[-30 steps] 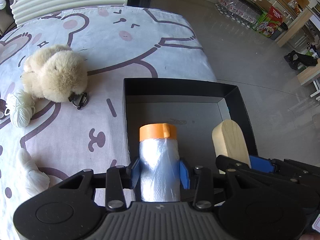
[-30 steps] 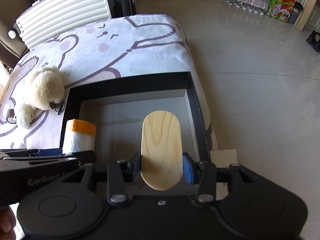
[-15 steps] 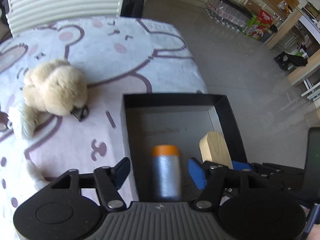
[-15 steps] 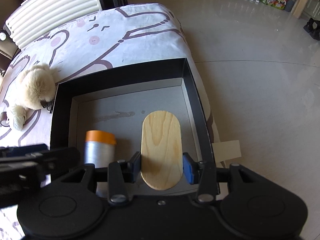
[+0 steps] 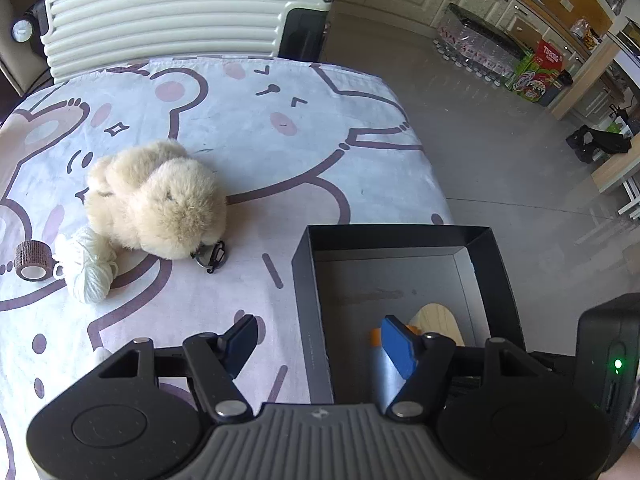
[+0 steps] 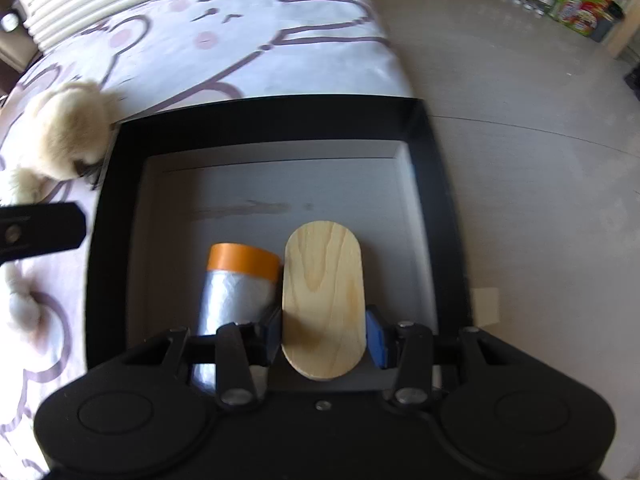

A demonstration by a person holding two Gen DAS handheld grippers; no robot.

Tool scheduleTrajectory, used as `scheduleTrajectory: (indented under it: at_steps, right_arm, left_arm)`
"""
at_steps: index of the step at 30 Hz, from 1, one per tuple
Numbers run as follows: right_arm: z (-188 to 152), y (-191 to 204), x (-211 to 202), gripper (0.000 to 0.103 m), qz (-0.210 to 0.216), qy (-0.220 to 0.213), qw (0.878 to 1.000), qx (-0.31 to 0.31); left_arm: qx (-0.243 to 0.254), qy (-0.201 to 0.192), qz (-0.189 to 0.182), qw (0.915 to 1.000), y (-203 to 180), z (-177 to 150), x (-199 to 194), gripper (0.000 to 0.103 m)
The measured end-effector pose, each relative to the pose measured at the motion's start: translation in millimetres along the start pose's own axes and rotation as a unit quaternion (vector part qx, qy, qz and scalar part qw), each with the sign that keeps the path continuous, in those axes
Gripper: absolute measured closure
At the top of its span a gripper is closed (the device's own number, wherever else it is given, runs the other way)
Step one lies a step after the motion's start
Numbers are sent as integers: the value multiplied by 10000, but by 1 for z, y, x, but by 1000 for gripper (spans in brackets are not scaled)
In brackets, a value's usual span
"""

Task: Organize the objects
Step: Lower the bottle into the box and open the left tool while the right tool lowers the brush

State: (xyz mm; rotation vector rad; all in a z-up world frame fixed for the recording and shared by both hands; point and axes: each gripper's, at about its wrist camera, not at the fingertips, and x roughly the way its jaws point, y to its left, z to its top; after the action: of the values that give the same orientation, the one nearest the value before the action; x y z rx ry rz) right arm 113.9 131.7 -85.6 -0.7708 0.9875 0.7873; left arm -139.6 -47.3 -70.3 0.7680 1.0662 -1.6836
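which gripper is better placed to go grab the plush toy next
Left. The left gripper is open and empty, over the cloth beside the plush toy. The right gripper is shut on the wooden board over the black box.

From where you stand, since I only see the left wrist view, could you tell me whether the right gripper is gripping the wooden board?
Observer: Yes, the right gripper is shut on the wooden board, with a blue pad on each long edge.
Operator: Thank you. Where is the board relative to the black box?
Observer: It hangs inside the walls of the black box, rounded end over the grey floor.
Operator: And how near is the plastic roll?
Observer: The plastic roll is in the box, right beside the board's left edge, with its orange end pointing away from the camera. I cannot tell whether they touch.
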Motion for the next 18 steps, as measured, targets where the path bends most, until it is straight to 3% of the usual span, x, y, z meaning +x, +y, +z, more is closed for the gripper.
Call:
scheduleTrajectory:
  at_steps: [5,13,18]
  right_arm:
    - [1,17,1,59,470,107,9983,-324]
    - [-1,35,3,57,578,597,9946,-616]
    - [3,29,-19,43,606,291,9972,-316]
  left_arm:
    - [21,52,30,10000,5,2,5,34]
    - [40,81,41,10000,8,2,6,34]
    - [25,79,16,10000,10,3,5,34]
